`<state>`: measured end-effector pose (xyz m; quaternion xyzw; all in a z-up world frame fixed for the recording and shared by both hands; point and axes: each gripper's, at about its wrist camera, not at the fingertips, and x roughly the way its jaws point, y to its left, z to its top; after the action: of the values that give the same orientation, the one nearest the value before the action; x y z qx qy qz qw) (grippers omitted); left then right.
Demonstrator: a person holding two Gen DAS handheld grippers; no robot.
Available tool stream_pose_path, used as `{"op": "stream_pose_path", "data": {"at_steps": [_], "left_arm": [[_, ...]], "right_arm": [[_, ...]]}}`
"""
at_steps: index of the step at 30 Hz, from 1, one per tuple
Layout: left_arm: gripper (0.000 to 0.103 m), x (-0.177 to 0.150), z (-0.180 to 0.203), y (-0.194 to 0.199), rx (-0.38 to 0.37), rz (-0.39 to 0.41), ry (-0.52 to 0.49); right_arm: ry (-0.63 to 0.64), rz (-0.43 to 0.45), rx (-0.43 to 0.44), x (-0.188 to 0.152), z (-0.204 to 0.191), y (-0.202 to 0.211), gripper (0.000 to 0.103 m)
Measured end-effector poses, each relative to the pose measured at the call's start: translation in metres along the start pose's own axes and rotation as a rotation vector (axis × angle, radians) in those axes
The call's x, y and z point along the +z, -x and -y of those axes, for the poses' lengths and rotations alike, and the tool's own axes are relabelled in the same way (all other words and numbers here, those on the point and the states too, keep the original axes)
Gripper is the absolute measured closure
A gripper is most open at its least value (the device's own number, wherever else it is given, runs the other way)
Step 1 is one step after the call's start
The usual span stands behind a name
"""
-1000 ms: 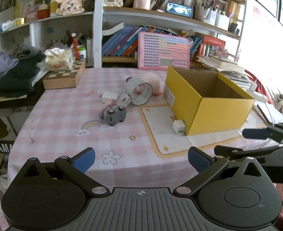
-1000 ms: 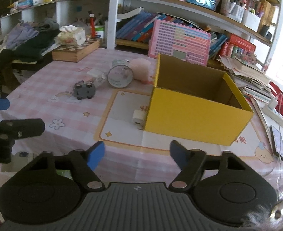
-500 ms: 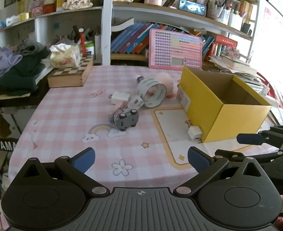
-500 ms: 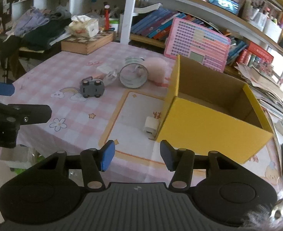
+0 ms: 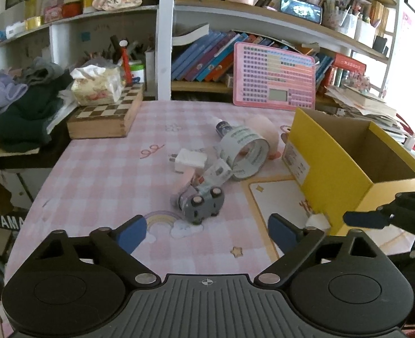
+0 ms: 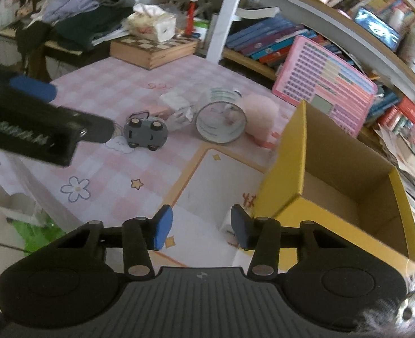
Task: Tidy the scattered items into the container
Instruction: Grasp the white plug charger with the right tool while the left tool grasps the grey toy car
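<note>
An open yellow box [image 5: 357, 166] [image 6: 345, 186] stands on the pink checked tablecloth. Left of it lie a grey toy car [image 5: 203, 204] [image 6: 144, 133], a tape roll [image 5: 247, 149] [image 6: 221, 122], a white charger [image 5: 189, 159], a small bottle [image 5: 224, 126], a pink plush [image 5: 264, 129] [image 6: 259, 112] and a small white cube [image 5: 317, 221] [image 6: 227, 225] by the box's near corner. My left gripper [image 5: 207, 232] is open and empty, just short of the car. My right gripper [image 6: 200, 229] is open and empty, close beside the white cube.
A chessboard box [image 5: 106, 118] with a tissue pack sits at the table's back left. A pink calendar board [image 5: 275, 80] leans on the bookshelf behind. Clothes [image 5: 18, 107] pile at the left. The table edge is near both grippers.
Both grippers have moved forward over the table. The left neared the toy car; the right neared the white cube and narrowed its opening somewhat.
</note>
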<state>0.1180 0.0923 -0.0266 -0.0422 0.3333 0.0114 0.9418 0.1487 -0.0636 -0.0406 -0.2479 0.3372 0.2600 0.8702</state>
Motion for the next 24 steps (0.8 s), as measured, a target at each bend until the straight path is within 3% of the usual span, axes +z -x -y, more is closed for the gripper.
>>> {"op": "stream_pose_path", "data": {"at_steps": [3, 10, 19, 24], "left_arm": [[0.018, 0.005, 0.0, -0.015, 0.001, -0.011, -0.007], [0.018, 0.015, -0.002, -0.051, 0.004, -0.04, -0.025], [0.018, 0.024, 0.0, -0.092, 0.006, -0.081, -0.076], [0.018, 0.025, 0.005, -0.1, -0.009, -0.088, -0.113]], "right_arm": [[0.019, -0.018, 0.017, 0.006, 0.0, -0.012, 0.065], [0.078, -0.049, 0.034, 0.016, 0.0, -0.034, 0.065], [0.149, -0.127, -0.013, 0.016, 0.003, -0.064, 0.07], [0.091, -0.152, -0.056, 0.013, 0.017, -0.067, 0.07]]}}
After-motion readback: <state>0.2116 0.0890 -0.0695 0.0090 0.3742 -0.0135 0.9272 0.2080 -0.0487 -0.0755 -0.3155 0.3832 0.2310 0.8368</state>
